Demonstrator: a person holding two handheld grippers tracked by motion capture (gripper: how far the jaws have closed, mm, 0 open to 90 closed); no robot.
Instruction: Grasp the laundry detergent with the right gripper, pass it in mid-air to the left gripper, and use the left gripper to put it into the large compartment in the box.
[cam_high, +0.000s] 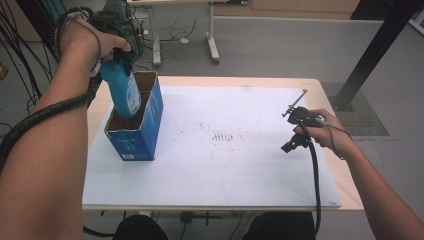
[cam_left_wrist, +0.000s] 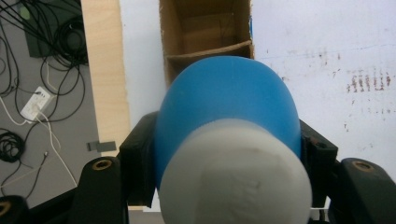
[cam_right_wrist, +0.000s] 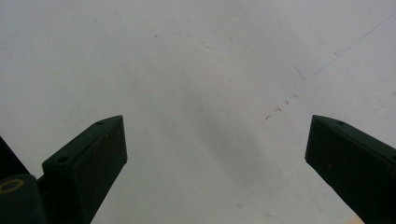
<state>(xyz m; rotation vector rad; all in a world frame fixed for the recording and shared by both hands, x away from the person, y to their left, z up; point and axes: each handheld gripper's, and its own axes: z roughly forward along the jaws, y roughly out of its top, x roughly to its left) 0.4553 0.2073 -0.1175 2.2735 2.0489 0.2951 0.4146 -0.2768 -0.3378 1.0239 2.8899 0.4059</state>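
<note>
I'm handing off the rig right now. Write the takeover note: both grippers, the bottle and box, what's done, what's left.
Left gripper: shut on the blue plastic bottle with a white cap, gripped near the cap.
Right gripper: open, nothing between its jaws, over the white table mat at the right.
Blue cardboard box with a divider: upright on the mat's left, top open.
Done: bottle's base is inside the box's near compartment.
Left: lower it fully, release, withdraw.

Blue bottle (cam_high: 122, 87) upright, btm in box (cam_high: 134, 142)
</note>
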